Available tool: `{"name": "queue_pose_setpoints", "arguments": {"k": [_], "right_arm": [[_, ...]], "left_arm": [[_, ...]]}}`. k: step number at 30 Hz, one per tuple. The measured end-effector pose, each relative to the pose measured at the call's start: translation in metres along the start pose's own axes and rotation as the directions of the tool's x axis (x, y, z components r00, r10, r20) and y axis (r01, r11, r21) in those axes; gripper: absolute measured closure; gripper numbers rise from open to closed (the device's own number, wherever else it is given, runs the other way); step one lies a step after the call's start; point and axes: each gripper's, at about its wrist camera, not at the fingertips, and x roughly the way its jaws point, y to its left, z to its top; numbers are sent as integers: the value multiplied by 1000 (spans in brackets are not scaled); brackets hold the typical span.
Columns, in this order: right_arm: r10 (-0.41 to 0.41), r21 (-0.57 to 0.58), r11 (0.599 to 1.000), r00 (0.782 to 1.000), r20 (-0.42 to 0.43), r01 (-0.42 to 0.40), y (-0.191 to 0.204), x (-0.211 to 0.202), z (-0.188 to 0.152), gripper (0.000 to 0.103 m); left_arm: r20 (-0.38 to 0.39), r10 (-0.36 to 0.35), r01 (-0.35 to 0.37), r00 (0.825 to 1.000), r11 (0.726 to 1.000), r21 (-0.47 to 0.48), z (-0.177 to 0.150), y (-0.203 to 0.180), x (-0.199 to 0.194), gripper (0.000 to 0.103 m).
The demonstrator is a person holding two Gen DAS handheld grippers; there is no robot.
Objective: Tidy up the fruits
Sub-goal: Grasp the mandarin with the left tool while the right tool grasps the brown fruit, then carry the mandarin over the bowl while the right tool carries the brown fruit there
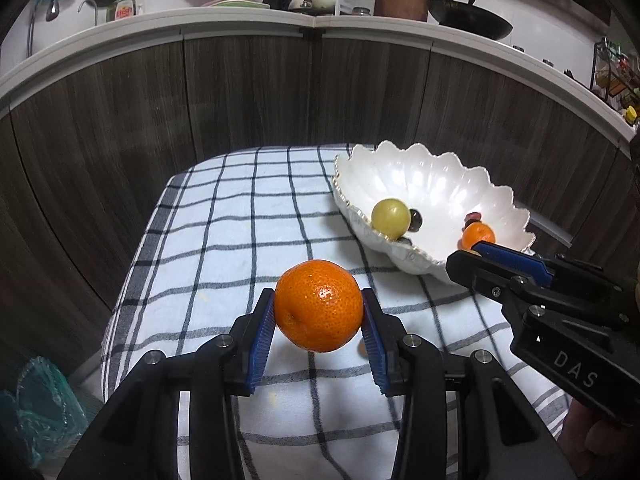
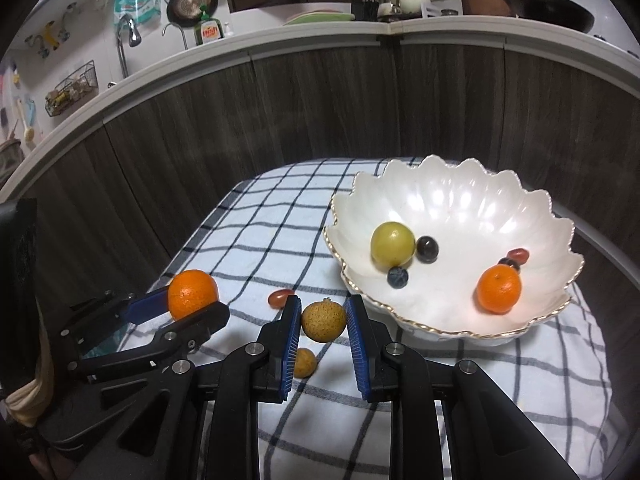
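Observation:
My left gripper (image 1: 319,306) is shut on an orange mandarin (image 1: 319,305), held above the checked cloth (image 1: 224,216); the same mandarin (image 2: 192,294) and left gripper (image 2: 188,306) show at the left of the right wrist view. My right gripper (image 2: 323,316) is shut on a small brownish-yellow fruit (image 2: 323,320), lifted off the cloth (image 2: 256,236). The white scalloped bowl (image 2: 460,196) on the right holds a green-yellow fruit (image 2: 393,243), a second mandarin (image 2: 499,289), two dark berries and a red one. In the left wrist view, the right gripper (image 1: 472,254) reaches in front of the bowl (image 1: 424,176).
A second small yellow fruit (image 2: 305,362) and a red grape tomato (image 2: 280,298) lie on the cloth near my right fingers. Dark wood cabinet fronts (image 1: 248,92) curve behind the table under a white countertop (image 1: 240,20) with dishes and a wok (image 1: 468,16).

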Motion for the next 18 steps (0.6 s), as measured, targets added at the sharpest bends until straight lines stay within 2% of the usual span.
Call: {"name": "queue_pose_setpoints", "arguments": {"k": [6,18], "right_arm": [[-21,18,1000,999,32,21,-9,-14,7,78],[-119,80,990,989,87,112,-52,-36,24,78]], "left_arm": [[26,-16,15,1000,1000,7,17,-15,-3,62],[42,-64,62,997,997,43,45,-48,6,62]]}}
